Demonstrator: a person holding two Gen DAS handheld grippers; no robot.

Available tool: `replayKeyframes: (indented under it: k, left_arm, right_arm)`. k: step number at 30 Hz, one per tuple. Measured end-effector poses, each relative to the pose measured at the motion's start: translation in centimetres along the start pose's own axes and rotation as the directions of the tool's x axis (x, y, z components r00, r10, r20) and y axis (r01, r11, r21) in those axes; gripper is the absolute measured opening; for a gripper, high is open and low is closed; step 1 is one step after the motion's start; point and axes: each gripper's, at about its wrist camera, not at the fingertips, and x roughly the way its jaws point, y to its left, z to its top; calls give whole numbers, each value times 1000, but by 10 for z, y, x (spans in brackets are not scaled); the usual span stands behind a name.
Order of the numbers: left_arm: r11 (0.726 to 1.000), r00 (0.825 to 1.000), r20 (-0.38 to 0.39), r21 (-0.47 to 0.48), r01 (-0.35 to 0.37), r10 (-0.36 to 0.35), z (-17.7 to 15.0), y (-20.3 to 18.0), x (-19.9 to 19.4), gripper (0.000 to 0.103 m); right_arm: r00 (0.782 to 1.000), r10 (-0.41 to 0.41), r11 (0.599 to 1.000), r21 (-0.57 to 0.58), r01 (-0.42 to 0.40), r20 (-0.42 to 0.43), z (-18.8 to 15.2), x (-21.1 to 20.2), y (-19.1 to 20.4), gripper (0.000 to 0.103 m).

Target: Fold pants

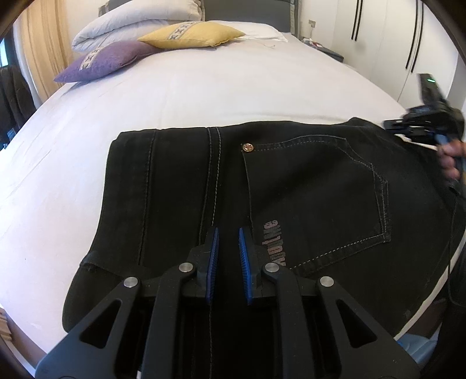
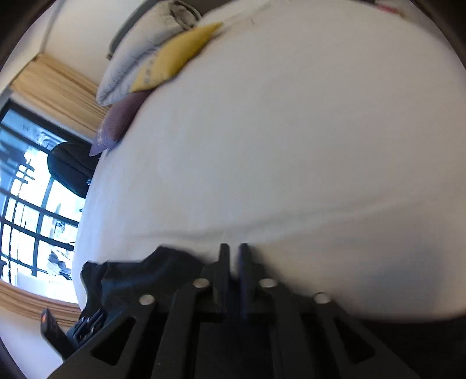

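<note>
The black denim pants, folded into a broad rectangular stack, lie flat on the white-sheeted bed, at its near edge. Their weave looks matte and stiff, crossed by pale double stitching along a vertical seam, and a five-sided back pocket faces up with a small brass rivet at its corner and faded grey lettering beside it.

Over the near part of the pants hangs the left hand-held gripper, its black angular fingers lined with ribbed blue pads; the jaws stand a narrow gap apart with nothing between them.

At the right edge of the pants the right hand-held gripper shows blurred in the left wrist view. In its own view the right hand-held gripper has its fingers nearly together, only a slim gap left, over the smooth sheet just beside a crumpled dark fold of the pants; nothing sits between them.

Far beyond the pants, at the head of the bed, rest a square yellow woven cushion, a purple cushion and a puffy white folded duvet
</note>
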Motion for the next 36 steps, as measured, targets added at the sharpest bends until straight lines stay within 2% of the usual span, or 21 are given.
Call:
replayKeyframes:
  k: [2, 3, 5, 7, 8, 9, 10, 11, 13, 16, 19, 21, 23, 25, 28, 30, 31, 32, 34, 35, 36]
  left_arm:
    - [1000, 1000, 15, 3, -18, 18, -3, -3, -8, 15]
    - [999, 999, 20, 9, -36, 35, -5, -4, -10, 15]
    - [997, 997, 25, 21, -72, 72, -8, -11, -15, 15]
    - [994, 995, 8, 38, -102, 102, -11, -17, -14, 15]
    - [993, 994, 3, 39, -107, 107, -10, -19, -13, 15]
    - [994, 995, -7, 30, -101, 101, -9, -17, -12, 15]
    - [995, 995, -12, 22, -96, 96, -5, -12, -8, 15]
    - [996, 996, -16, 14, -91, 91, -3, -11, -7, 15]
    - [995, 994, -24, 17, -102, 102, 1, -12, -8, 15]
    - [990, 990, -27, 25, -137, 138, 6, -22, -10, 15]
    - [990, 990, 13, 15, -141, 141, 15, -37, -23, 15]
    - [993, 992, 50, 17, -113, 113, 19, -51, -36, 15]
    - [996, 993, 75, 21, -88, 87, 23, -69, -43, 15]
    - [997, 995, 89, 53, -47, 43, 28, -94, -46, 15]
    - [997, 997, 75, 83, 10, -16, 31, -133, -39, 15]
    - [991, 997, 48, 119, 56, -62, 28, -160, -29, 15]
    - [986, 997, 34, 149, 69, -75, 25, -173, -23, 15]
    - [980, 996, 11, 180, 81, -84, 20, -185, -16, 15]
    - [975, 995, -46, 198, 101, -93, 14, -201, 1, 15]
    - [976, 995, -41, 195, 97, -91, 13, -202, 3, 15]
    - [978, 995, -33, 188, 96, -91, 13, -202, 3, 15]
  right_arm:
    - [993, 114, 993, -2, -114, 27, -22, -23, 13, 38]
    - [987, 158, 987, -29, -157, 32, -35, -32, 23, 44]
    - [975, 217, 974, -83, -212, 52, -69, -43, 32, 64]
    - [975, 215, 975, -64, -212, 48, -97, -49, 15, 67]
    - [985, 170, 985, -11, -169, 36, -112, -47, -10, 63]
    - [987, 156, 986, 45, -158, 42, -122, -49, -33, 48]
    - [978, 191, 973, 115, -200, 85, -134, -62, -67, 13]
    - [981, 163, 970, 165, -178, 104, -136, -77, -93, 0]
    - [973, 117, 951, 261, -168, 199, -151, -117, -143, 0]
    - [956, -41, 950, 308, -53, 290, -166, -169, -184, 0]
    - [907, -201, 886, 464, 8, 370, -186, -227, -223, 0]
    - [886, -208, 888, 459, -7, 415, -193, -254, -218, 9]
    - [874, -135, 916, 396, -69, 466, -187, -263, -194, 40]
    - [875, -7, 940, 302, -159, 483, -180, -250, -163, 60]
    - [904, 116, 952, 213, -219, 411, -171, -216, -131, 62]
    - [927, 104, 957, 218, -192, 360, -173, -192, -125, 62]
    - [937, 60, 953, 258, -156, 345, -179, -184, -138, 62]
    - [935, 42, 942, 297, -155, 353, -187, -180, -152, 50]
    - [909, 53, 899, 377, -224, 413, -203, -188, -188, 23]
    - [899, 8, 878, 427, -216, 437, -214, -197, -203, 11]
    - [889, -33, 859, 467, -208, 457, -222, -209, -218, 10]
